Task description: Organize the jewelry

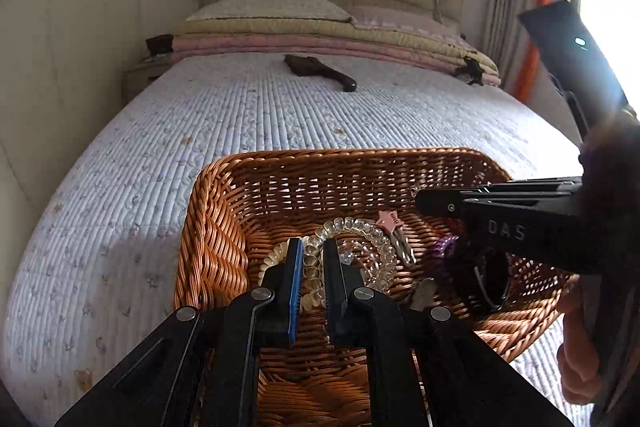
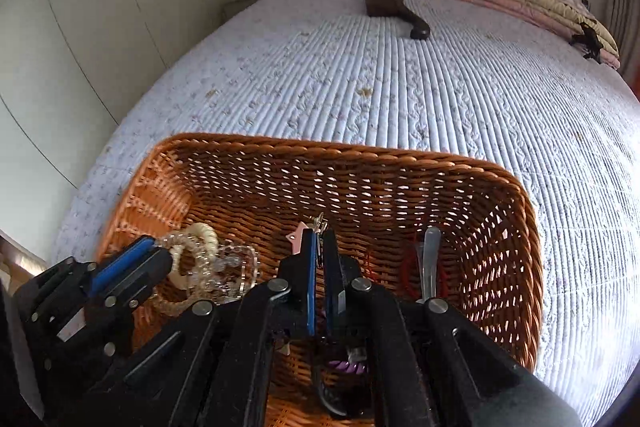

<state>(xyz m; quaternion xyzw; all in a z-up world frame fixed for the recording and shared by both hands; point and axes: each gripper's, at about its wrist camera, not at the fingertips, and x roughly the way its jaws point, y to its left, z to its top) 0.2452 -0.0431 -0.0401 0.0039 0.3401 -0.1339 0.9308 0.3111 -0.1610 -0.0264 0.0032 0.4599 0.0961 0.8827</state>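
While the left gripper (image 1: 311,269) reaches down into the wicker basket (image 1: 224,227), its fingers are closed on a clear bead bracelet (image 1: 352,227) — a pale coil hair tie (image 1: 272,259) lies just beside it on the basket floor. Alongside, the right gripper (image 2: 319,259) has its fingers pressed together on a metal hair clip (image 2: 319,227) with a pink star (image 2: 296,233). Beyond the basket stretches the quilted bed (image 1: 240,115), a dark wooden brush (image 1: 320,71) lying near the folded blankets (image 1: 320,39).

Left tool (image 1: 312,267) and right tool (image 2: 319,259) both clamped nearly closed.
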